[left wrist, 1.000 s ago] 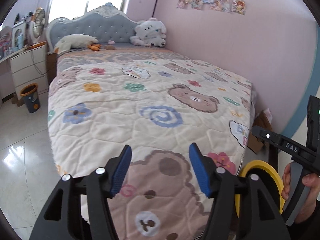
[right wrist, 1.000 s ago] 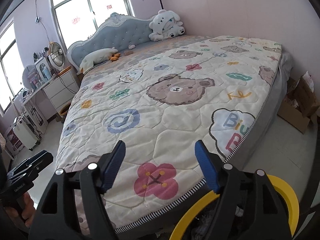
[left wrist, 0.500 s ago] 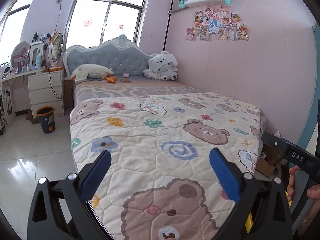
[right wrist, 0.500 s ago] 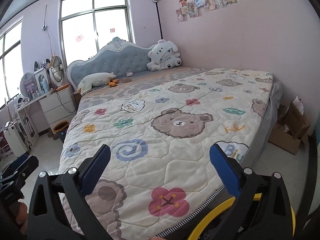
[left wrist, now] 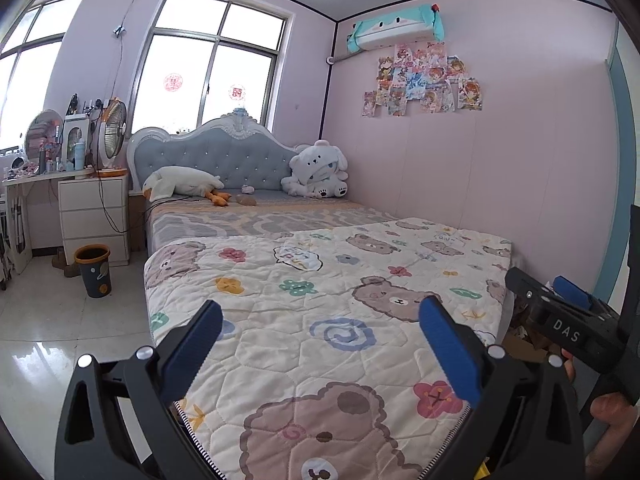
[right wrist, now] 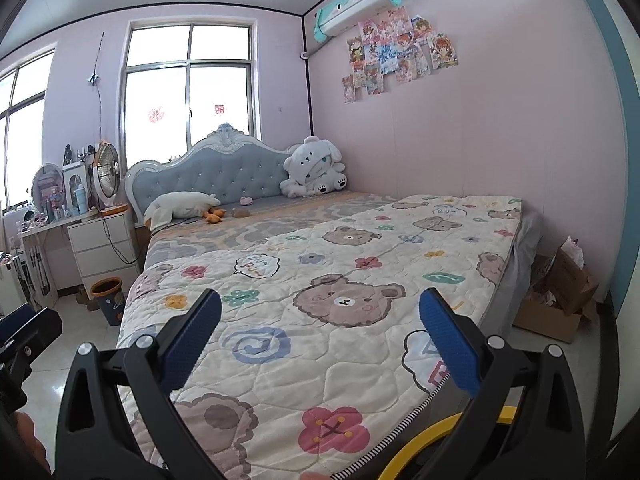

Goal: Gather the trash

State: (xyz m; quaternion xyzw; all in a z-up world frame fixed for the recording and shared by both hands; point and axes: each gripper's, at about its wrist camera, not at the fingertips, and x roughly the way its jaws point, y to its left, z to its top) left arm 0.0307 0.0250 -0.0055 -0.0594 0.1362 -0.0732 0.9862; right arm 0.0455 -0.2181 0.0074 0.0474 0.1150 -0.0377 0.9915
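Observation:
My left gripper [left wrist: 320, 344] is open and empty, held above the foot of a bed [left wrist: 320, 320] with a bear-print quilt. My right gripper [right wrist: 320, 340] is open and empty too, beside it over the same bed end; it also shows at the right in the left wrist view [left wrist: 560, 320]. A yellow-rimmed bin [right wrist: 432, 440] sits low under the right gripper at the bed's foot. A small brownish lump [left wrist: 246, 199] and a small pink thing [left wrist: 247, 189] lie near the pillows. I cannot tell whether they are trash.
A dark wastebasket with an orange rim [left wrist: 94, 270] stands on the tiled floor by the white drawers [left wrist: 94, 216]. Plush toys [left wrist: 318, 176] sit at the headboard. An open cardboard box [right wrist: 556, 296] lies between bed and wall at the right.
Both grippers have opened wider and tilted upward, from looking down at the quilt to looking across the room. The yellow bin has dropped out of the left view.

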